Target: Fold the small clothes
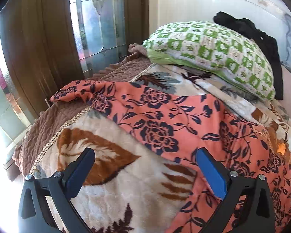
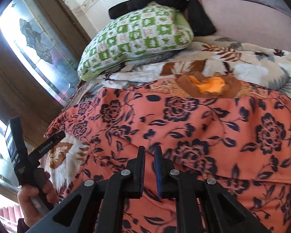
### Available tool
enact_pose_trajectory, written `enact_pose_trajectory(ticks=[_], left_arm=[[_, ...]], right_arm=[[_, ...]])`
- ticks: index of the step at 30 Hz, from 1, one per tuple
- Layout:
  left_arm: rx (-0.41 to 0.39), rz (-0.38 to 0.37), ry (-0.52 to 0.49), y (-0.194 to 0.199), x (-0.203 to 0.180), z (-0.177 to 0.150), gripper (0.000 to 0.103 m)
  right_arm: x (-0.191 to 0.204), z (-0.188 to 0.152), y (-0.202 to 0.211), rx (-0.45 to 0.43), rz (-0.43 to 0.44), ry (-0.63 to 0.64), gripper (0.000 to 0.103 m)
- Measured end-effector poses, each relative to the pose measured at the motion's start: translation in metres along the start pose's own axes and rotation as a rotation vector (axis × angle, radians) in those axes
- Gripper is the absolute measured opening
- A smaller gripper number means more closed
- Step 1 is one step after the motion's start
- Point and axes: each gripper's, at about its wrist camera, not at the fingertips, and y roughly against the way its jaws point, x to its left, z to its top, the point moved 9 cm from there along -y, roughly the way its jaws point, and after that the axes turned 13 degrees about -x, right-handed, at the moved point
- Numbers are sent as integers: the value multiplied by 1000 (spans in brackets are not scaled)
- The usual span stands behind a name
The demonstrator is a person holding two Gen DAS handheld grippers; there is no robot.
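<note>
A salmon-orange garment point(image 1: 155, 112) with dark navy flowers lies spread across the bed, one sleeve reaching to the left edge. My left gripper point(image 1: 145, 152) hovers open over its near-left hem, the right blue pad point(image 1: 209, 172) above the cloth and the left finger over the blanket. In the right wrist view the same garment point(image 2: 184, 120) fills the foreground. My right gripper point(image 2: 149, 149) hangs just above it, its jaws almost together with nothing between them. A hand point(image 2: 35, 194) at the left of that view holds the other gripper's handle.
A cream fleece blanket point(image 1: 110, 174) with brown leaves covers the bed over a brown quilted spread point(image 1: 48, 128). A green-and-white pillow point(image 1: 213, 54) lies at the head with a black garment point(image 1: 261, 38) on it. A wooden door with coloured glass point(image 1: 48, 48) stands to the left.
</note>
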Motion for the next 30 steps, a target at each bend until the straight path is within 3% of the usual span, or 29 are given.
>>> enact_pose_trajectory(ticks=[5, 8, 12, 15, 17, 18, 19, 22, 24, 26, 28, 30], left_arm=[[-54, -180, -102, 8, -67, 2, 103], [-90, -239, -182, 11, -100, -2, 103], [-81, -329, -146, 5, -127, 0, 103], [-80, -320, -125, -15, -143, 4, 101], [2, -328, -153, -31, -157, -4, 93], [61, -332, -174, -40, -164, -13, 92], [105, -327, -175, -47, -167, -21, 84], [246, -365, -127, -63, -175, -48, 47], [205, -358, -166, -58, -179, -47, 40], [191, -359, -193, -53, -181, -47, 24], [184, -372, -164, -50, -176, -43, 12], [195, -405, -110, -48, -170, -38, 9]], right_arm=[[-92, -2, 49, -92, -147, -140, 12], [-148, -5, 74, -166, -214, -245, 12], [-184, 7, 81, -212, -216, -368, 12], [-199, 15, 75, -232, -237, -414, 12], [-210, 6, 55, -180, -240, -461, 12], [-213, -4, 39, -121, -236, -487, 12], [-218, -19, 23, -40, -235, -512, 12], [-222, -20, 19, -53, -214, -566, 10], [-223, -20, 18, -38, -203, -586, 11], [-226, -22, 16, -47, -188, -623, 11], [-230, -22, 17, -50, -180, -645, 11], [-231, -22, 17, -51, -178, -644, 11]])
